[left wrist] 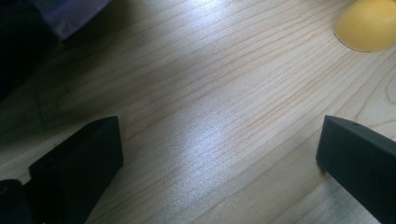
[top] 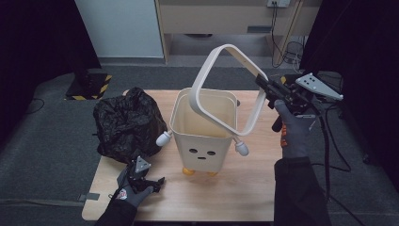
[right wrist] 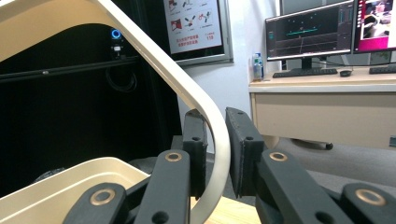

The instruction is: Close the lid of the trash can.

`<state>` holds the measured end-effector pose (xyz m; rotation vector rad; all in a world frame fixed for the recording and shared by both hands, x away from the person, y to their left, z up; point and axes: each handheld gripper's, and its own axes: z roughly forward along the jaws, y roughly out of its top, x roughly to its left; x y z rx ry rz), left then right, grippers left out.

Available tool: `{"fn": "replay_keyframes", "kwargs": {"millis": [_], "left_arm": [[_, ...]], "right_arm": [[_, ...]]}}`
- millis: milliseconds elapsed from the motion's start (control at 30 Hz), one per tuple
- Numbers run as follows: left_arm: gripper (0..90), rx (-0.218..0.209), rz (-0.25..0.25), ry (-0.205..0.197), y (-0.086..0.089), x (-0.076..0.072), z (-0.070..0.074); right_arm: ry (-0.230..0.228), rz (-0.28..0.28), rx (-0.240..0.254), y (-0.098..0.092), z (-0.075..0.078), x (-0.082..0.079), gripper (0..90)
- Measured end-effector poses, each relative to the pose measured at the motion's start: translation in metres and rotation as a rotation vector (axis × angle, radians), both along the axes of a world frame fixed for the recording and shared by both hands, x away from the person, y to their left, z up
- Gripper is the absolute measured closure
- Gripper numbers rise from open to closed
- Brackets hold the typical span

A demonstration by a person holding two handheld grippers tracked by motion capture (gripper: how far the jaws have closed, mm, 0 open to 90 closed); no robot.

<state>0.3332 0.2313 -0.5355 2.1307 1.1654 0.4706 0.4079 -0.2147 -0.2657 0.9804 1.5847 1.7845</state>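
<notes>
I hold the right gripper at the upper right of the high view, its jaws clamped on the rim ring, a cream rounded-rectangle frame lifted clear of the bin. In the right gripper view the two pads pinch the ring's curved band from either side, at a corner of the frame.

The ring hangs tilted: its gripped corner is high at the right, and its long axis runs down and left toward the bin mouth at frame centre. Its lowest corner sits at the bin's front right rim, beside the small white arm knob; I cannot tell whether it touches the rim.

The relation I judge decisive: the black bag lies crumpled at the left of the frame, just beside the bin, and the left gripper is the nearer one to it. That gripper rests low at the lower left, jaws spread wide with bare wood between them in the left gripper view, a yellow bin foot at that view's upper right.

The surface is a light wood-grain table, matte with a soft sheen. It stands on grey carpet. Dark curtains flank both sides. The right gripper view shows a desk with monitors and a wall poster.
</notes>
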Motion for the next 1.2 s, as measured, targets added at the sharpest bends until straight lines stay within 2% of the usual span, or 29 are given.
{"fn": "replay_keyframes", "kwargs": {"millis": [233,667,900,1200], "left_arm": [[0.0,0.000,-0.001,0.001,0.000,0.000,0.000],[0.0,0.001,-0.001,0.001,0.000,0.000,0.000],[0.0,0.000,-0.001,0.000,0.000,0.000,0.000],[0.0,-0.001,0.001,-0.001,0.000,0.000,0.000]], "right_arm": [[0.021,0.036,-0.002,0.009,-0.001,0.004,79.3],[0.059,0.056,-0.020,0.022,-0.008,0.011,79.2],[0.103,0.076,-0.045,0.034,-0.015,0.017,79.0],[0.140,0.073,-0.103,0.045,-0.018,0.021,78.1]]}}
